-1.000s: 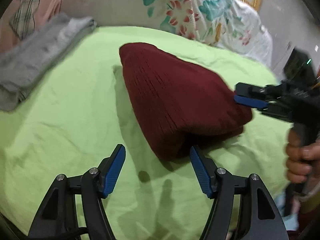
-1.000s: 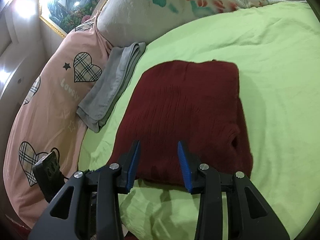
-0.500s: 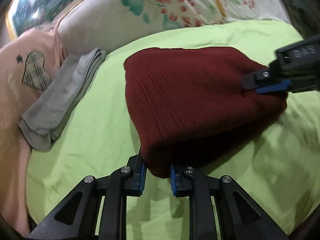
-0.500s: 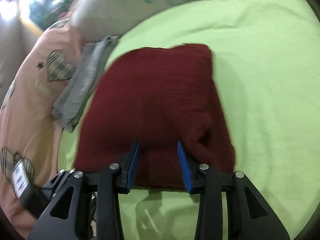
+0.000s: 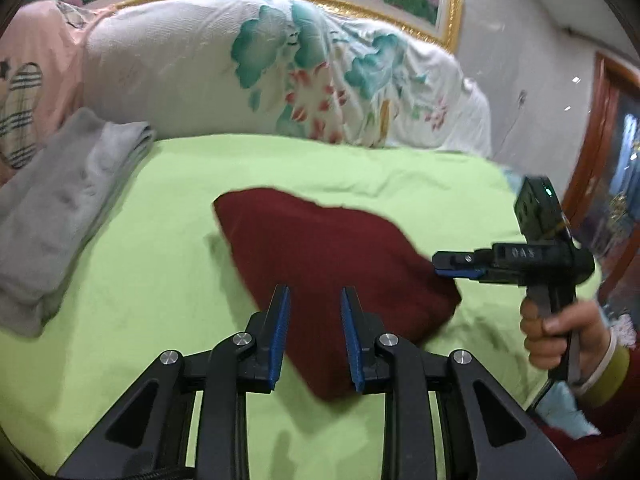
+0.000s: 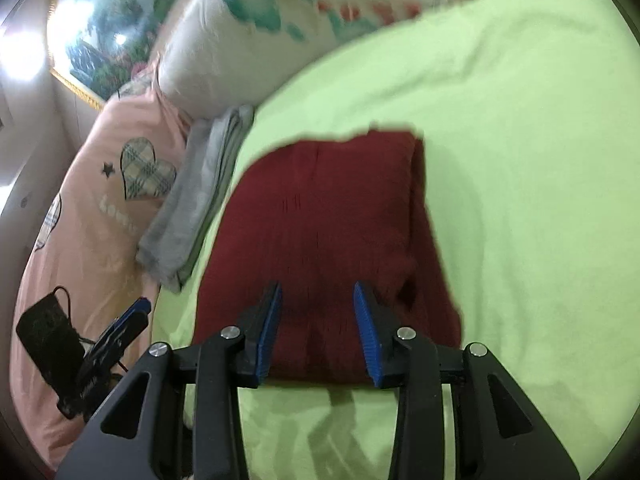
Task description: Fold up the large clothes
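Left wrist view is showing your left gripper hanging just over the near corner of the folded red sweater, its jaws standing narrowly apart. They have just been opening a little, and nothing is being pinched: the knit is lying below the blue pads, not between them. If you are meaning to lift that corner for another fold, you are risking a bite on the top layer only, and the lower layers would be sliding out and undoing the stack.

Farther along the same view, your right hand is bringing the right gripper to the sweater's far edge. In its own camera those jaws are sitting partly open over the red fabric with nothing pressed between them. Both tools are blurring slightly, so a hurried closing could be catching the green sheet along with the knit and dragging a wrinkle under the bundle.

The sweater is lying mid-bed, well apart from the folded grey garment at the left. Beyond it the floral pillow is standing close; a long sweep toward it could be shoving the sweater against it and crumpling the fold.
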A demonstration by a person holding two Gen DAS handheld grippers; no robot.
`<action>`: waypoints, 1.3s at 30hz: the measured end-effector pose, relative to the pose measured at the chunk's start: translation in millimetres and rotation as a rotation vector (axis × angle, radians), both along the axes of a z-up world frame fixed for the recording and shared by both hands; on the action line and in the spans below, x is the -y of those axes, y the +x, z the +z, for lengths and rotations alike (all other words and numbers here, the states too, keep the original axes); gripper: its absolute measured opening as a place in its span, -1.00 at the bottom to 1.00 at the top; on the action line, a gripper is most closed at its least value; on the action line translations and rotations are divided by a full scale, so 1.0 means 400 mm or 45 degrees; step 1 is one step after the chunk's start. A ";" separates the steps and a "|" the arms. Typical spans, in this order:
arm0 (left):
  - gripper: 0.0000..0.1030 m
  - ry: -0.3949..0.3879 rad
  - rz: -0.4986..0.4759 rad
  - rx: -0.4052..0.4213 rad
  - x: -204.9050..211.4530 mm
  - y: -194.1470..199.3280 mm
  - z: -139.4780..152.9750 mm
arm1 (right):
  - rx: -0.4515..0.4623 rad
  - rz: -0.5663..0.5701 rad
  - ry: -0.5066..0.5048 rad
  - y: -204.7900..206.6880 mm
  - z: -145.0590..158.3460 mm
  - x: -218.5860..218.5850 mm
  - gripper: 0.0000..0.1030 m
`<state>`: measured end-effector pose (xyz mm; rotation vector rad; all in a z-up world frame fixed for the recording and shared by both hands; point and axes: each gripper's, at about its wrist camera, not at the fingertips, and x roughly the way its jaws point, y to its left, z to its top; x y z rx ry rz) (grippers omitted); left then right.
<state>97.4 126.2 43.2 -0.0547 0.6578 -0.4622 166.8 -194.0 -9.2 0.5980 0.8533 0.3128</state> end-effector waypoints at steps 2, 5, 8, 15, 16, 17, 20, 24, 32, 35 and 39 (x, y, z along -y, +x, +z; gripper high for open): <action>-0.52 -0.044 -0.027 -0.036 0.001 0.057 -0.013 | 0.012 -0.056 -0.056 0.006 0.013 0.019 -0.23; -0.52 -0.086 -0.093 -0.080 0.018 0.088 -0.032 | -0.085 -0.056 -0.090 0.042 -0.018 0.044 -0.23; -0.52 -0.104 -0.141 -0.131 0.033 0.120 -0.063 | -0.146 -0.027 -0.062 0.073 -0.054 0.041 -0.22; -0.57 -0.122 -0.188 -0.242 0.066 0.162 -0.124 | -0.130 0.029 -0.043 0.113 -0.066 0.010 -0.64; -0.60 -0.131 -0.193 -0.251 0.070 0.168 -0.123 | -0.112 0.021 -0.030 0.110 -0.055 0.020 -0.68; -0.68 -0.133 -0.199 -0.254 0.078 0.171 -0.120 | -0.068 0.014 -0.012 0.100 -0.029 0.035 -0.70; -0.74 -0.128 -0.221 -0.280 0.119 0.174 -0.125 | 0.000 -0.002 -0.021 0.078 0.012 0.065 -0.70; -0.87 -0.038 -0.252 -0.303 0.186 0.164 -0.174 | -0.162 0.013 -0.065 0.104 -0.078 0.066 -0.63; -0.94 -0.146 -0.220 -0.362 0.151 0.180 -0.187 | -0.034 -0.202 -0.106 0.050 -0.005 0.100 -0.21; -0.93 -0.184 -0.203 -0.299 0.128 0.150 -0.128 | 0.075 -0.148 -0.089 0.049 0.054 0.074 -0.21; -0.91 -0.230 -0.101 -0.224 0.073 0.151 -0.077 | 0.072 -0.039 -0.093 0.099 0.058 0.004 -0.23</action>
